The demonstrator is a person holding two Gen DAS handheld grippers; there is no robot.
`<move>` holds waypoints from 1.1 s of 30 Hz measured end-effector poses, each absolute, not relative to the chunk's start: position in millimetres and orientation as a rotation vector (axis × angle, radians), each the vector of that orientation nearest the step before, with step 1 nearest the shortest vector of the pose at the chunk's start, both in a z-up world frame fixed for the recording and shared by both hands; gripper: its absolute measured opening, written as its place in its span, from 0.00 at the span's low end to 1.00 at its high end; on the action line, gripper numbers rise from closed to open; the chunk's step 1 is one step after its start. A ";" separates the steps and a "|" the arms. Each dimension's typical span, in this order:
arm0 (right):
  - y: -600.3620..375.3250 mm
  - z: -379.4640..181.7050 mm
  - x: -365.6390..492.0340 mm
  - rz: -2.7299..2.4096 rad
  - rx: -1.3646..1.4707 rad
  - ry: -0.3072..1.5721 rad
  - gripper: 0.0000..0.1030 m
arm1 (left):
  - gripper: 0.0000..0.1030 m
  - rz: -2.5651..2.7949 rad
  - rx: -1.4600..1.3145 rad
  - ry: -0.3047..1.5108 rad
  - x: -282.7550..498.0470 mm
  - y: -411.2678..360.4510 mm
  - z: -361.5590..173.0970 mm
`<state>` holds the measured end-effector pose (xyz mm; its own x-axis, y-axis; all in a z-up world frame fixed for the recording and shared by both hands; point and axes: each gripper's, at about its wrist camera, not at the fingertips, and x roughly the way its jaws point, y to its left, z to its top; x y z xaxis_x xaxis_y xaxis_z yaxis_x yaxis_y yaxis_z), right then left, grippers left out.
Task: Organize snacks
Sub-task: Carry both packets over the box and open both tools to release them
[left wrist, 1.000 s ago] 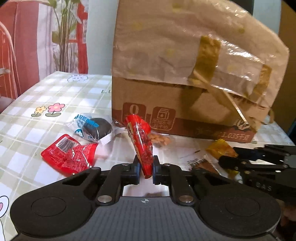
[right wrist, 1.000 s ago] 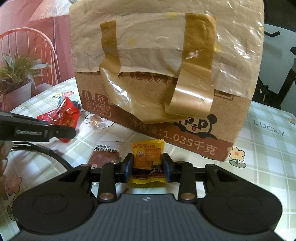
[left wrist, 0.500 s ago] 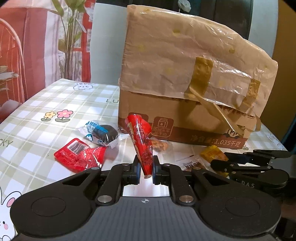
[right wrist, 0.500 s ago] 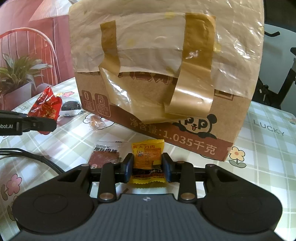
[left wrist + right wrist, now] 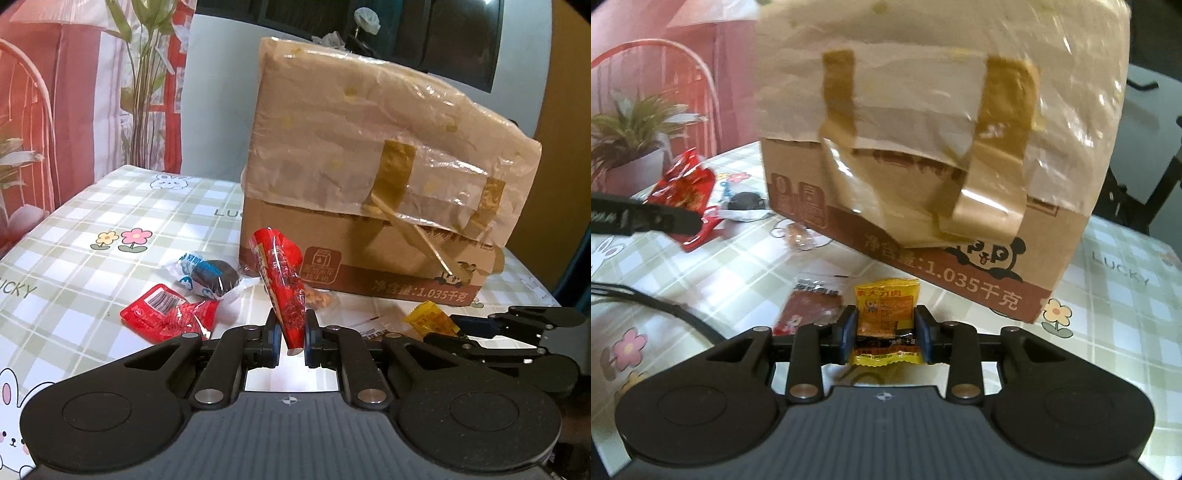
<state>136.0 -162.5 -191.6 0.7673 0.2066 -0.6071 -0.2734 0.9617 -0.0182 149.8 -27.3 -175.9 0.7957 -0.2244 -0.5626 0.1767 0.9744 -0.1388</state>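
My left gripper [image 5: 290,334] is shut on a red snack packet [image 5: 281,282] and holds it upright above the table; the packet also shows in the right wrist view [image 5: 683,184]. My right gripper [image 5: 885,332] is shut on a yellow snack packet [image 5: 886,314], seen from the left wrist view [image 5: 430,319] low over the table. A large taped cardboard box [image 5: 369,192] stands behind both; it fills the right wrist view [image 5: 923,129]. A second red packet [image 5: 166,315], a dark cake in clear wrap [image 5: 210,275] and a brown packet [image 5: 809,306] lie on the checked tablecloth [image 5: 92,229].
A small clear packet of nuts [image 5: 317,299] lies against the box front. A potted plant [image 5: 631,136] and a red chair [image 5: 22,129] stand beyond the table's left edge. A black cable [image 5: 665,310] runs across the cloth at the left.
My left gripper has risen and drawn back with the red packet. My right gripper has lifted the yellow packet slightly, and its view has blurred with motion.
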 end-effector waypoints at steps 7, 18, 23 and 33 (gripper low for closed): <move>-163.2 -172.3 112.2 0.261 -0.063 0.593 0.34 | 0.12 -0.238 -0.068 0.579 140.9 -30.8 -163.7; -164.2 -152.3 83.2 0.259 0.019 0.545 0.34 | 0.12 -0.228 -0.061 0.534 129.6 -29.7 -142.5; -159.7 -125.6 74.8 0.281 0.011 0.461 0.34 | 0.12 -0.246 -0.059 0.486 134.7 -28.3 -118.9; -171.4 -50.1 95.6 0.309 0.030 0.273 0.34 | 0.12 -0.320 -0.050 0.353 172.9 -49.5 -54.2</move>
<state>95.6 -171.4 -50.1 0.9163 0.3039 -0.2609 -0.2957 0.9526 0.0711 172.9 -49.5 -54.2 0.8889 -0.3164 -0.3314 0.2992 0.9486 -0.1033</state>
